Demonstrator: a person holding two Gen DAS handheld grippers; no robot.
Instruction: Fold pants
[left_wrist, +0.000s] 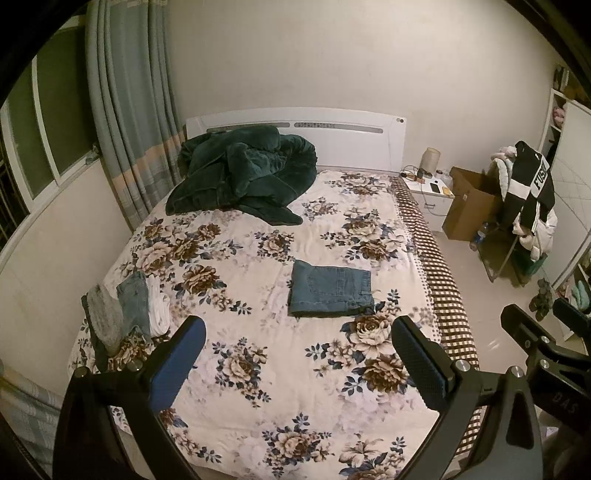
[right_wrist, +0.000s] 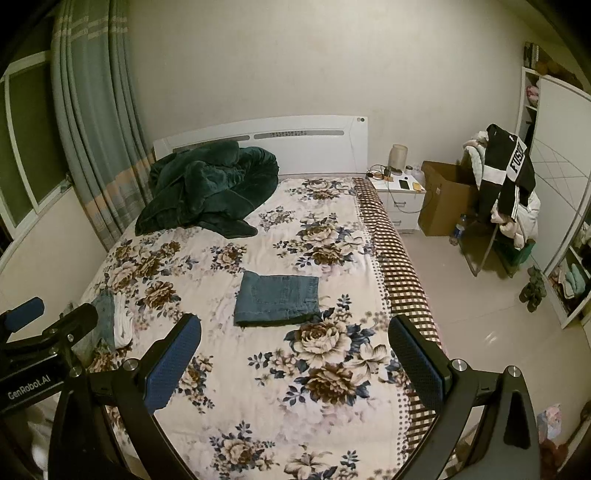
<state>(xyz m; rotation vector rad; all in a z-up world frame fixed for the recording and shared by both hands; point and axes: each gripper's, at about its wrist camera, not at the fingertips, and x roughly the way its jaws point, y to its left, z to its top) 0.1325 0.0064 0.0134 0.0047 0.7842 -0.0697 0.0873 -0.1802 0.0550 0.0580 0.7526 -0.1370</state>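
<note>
So right now I've got both tongs hanging above the foot of the bed (left_wrist: 258, 369), and both the left gripper (left_wrist: 297, 363) and the right gripper (right_wrist: 293, 363) are spread wide with nothing between the pads. The jeans (left_wrist: 330, 289) are lying straight ahead of the left tongs and a touch to the right, well beyond the fingertips, and they already look like a tidy folded rectangle, so I'd guess this pair is basically done. What could go wrong from here: if I reach in and pinch just the top layer, the whole fold probably peels open, and if the pads dig too deep I could grab the floral bedspread along with the denim and drag everything. There's also a small stack of clothes (left_wrist: 129, 310) off to the left of the left tongs, near the bed edge, and a sloppy swing that way could knock it off the side. A dark green blanket (left_wrist: 240, 173) is heaped far ahead by the headboard. Container-wise, there's an open cardboard box (right_wrist: 447, 199) far ahead to the right of the right tongs, beside the nightstand (right_wrist: 400, 201), but I can't tell what's in it.
</note>
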